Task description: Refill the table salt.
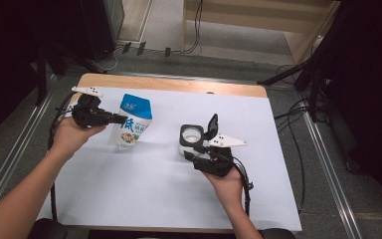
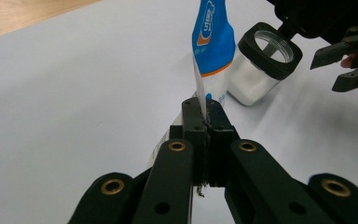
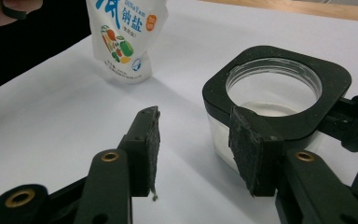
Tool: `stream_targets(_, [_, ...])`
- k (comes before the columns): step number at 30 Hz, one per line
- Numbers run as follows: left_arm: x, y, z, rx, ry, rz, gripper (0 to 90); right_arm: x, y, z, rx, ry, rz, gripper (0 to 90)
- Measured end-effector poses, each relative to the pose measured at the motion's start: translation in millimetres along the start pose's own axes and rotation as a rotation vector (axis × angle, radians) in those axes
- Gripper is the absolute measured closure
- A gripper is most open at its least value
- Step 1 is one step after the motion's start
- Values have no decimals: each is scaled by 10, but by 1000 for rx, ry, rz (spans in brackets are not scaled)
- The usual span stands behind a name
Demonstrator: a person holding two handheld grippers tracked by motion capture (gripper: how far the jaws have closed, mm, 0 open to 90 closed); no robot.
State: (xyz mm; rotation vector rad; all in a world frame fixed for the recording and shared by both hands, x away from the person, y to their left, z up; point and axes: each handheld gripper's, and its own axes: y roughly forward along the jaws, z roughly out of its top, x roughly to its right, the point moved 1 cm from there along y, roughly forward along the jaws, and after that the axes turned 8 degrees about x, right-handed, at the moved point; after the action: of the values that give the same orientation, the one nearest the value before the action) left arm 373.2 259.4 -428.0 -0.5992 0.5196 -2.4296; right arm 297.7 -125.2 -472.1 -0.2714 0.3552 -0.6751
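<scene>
My left gripper [image 2: 204,122] pinches the soft salt pouch [image 1: 131,121] by its thin side seam; it'll sag, so I grip firmly; right gripper [image 3: 195,148] gapes beside the jar [image 3: 275,100]

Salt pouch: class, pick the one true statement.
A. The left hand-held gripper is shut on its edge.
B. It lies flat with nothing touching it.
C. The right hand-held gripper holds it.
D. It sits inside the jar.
A. In the left gripper view, the left hand-held gripper has its jaws closed on the edge of the salt pouch, which stands beside the open jar.
</scene>
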Motion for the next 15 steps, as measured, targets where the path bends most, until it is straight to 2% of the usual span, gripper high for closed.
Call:
stream_targets(11, [-75, -189, -174, 16, -36, 30, 900, 6, -20, 3, 0, -8, -5, 546])
stream_targets(15, [-97, -252, -240, 19, -41, 55, 900, 17, -17, 9, 2, -6, -2, 546])
